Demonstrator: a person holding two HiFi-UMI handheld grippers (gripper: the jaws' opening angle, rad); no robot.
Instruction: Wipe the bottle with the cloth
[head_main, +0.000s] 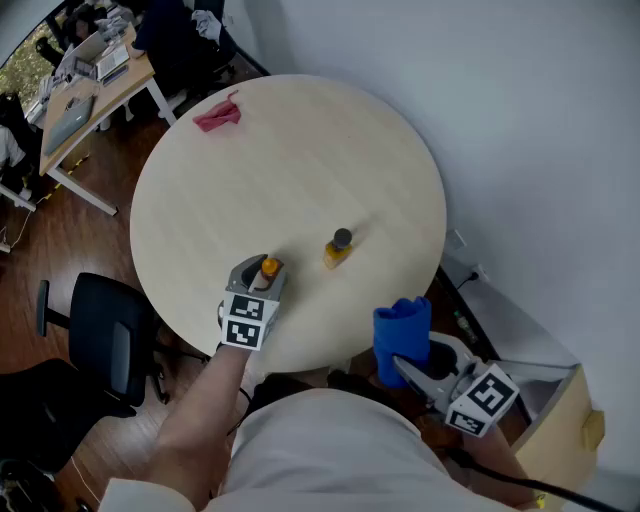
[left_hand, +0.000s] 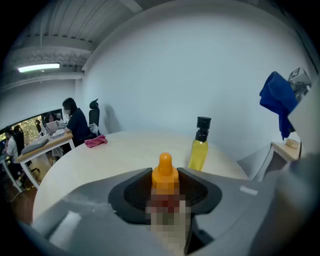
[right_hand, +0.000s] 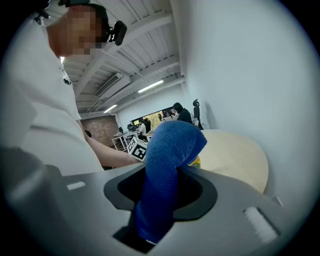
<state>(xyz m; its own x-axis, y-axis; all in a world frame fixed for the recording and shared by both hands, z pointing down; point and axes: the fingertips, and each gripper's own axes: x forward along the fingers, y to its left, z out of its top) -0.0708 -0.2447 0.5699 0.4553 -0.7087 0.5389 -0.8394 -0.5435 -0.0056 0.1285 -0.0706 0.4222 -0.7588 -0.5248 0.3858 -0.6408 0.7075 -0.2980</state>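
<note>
Now: left fingers clamped on orange-capped bottle, lower centre over surface; right fingers pinch blue cloth, lower right. Risk: hard wiping could twist bottle out of grip.

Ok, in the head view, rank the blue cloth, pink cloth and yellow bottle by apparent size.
Largest: blue cloth, though nearest the camera.
Then pink cloth and yellow bottle, too alike to rank.
</note>
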